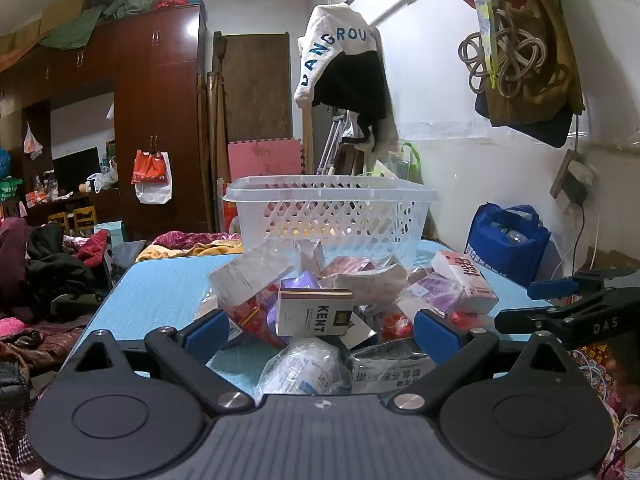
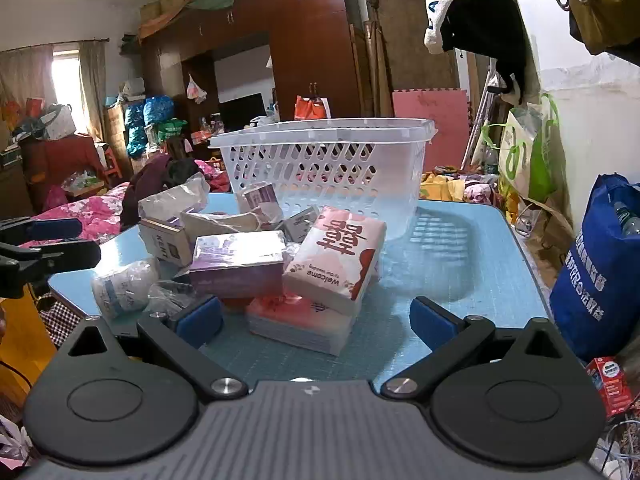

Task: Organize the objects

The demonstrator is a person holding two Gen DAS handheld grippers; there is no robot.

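A pile of small packets lies on the blue table. It includes a white KENT box, a pink-and-white tissue pack, a purple box and a clear-wrapped roll. A white lattice basket stands behind the pile; it also shows in the right wrist view. My left gripper is open and empty, its jaws on either side of the near end of the pile. My right gripper is open and empty, just before the tissue packs. The right gripper shows at the left wrist view's right edge.
A blue shopping bag stands right of the table by the white wall. Clothes and bedding lie left of the table. A dark wardrobe is at the back. A hoodie and bags hang above.
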